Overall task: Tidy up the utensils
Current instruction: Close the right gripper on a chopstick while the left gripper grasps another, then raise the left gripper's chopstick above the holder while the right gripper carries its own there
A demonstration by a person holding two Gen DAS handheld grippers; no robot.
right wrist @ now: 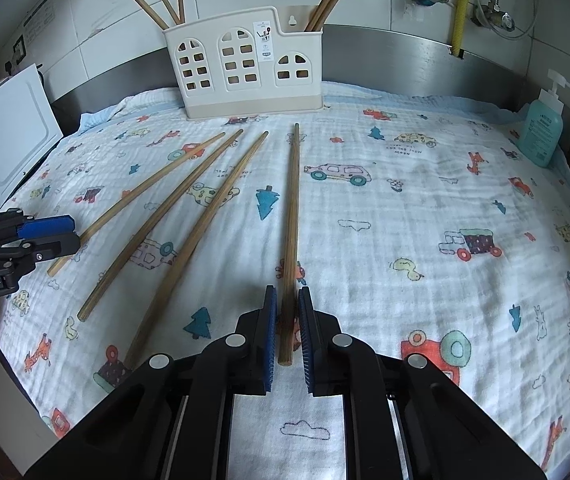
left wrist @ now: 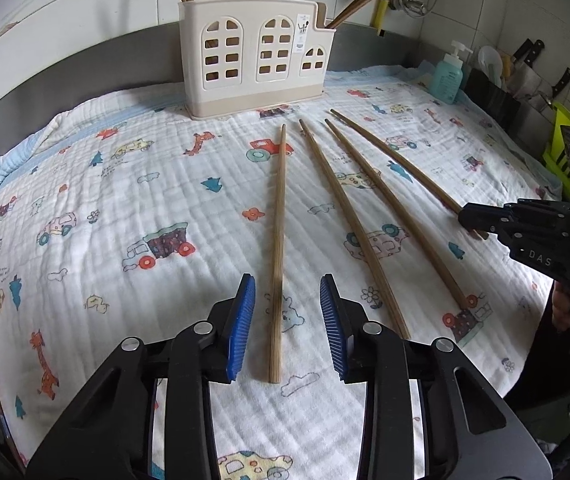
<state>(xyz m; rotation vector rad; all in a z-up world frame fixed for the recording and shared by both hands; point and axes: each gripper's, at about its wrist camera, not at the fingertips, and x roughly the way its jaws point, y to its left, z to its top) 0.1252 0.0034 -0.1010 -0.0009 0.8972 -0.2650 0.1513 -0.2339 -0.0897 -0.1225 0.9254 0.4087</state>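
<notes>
I had the right gripper [right wrist: 287, 334] clamped on the rightmost chopstick [right wrist: 291, 236]; left gripper [left wrist: 287, 328] jaws apart, straddling the leftmost chopstick [left wrist: 279, 240] (both on the cloth [left wrist: 125, 184]). Best squeeze centred, then lift level.

White tiled wall [right wrist: 385, 4], steel backsplash [right wrist: 405, 54]

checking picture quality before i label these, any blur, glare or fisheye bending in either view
Left wrist view: sharp, even daylight, no glare; fisheye bows the steel backsplash and the outer chopsticks, corners black. Right wrist view: equally sharp; soft sheen on the backsplash, the cloth bulges like a dome, and only faint shadows lie under the chopsticks.
</notes>
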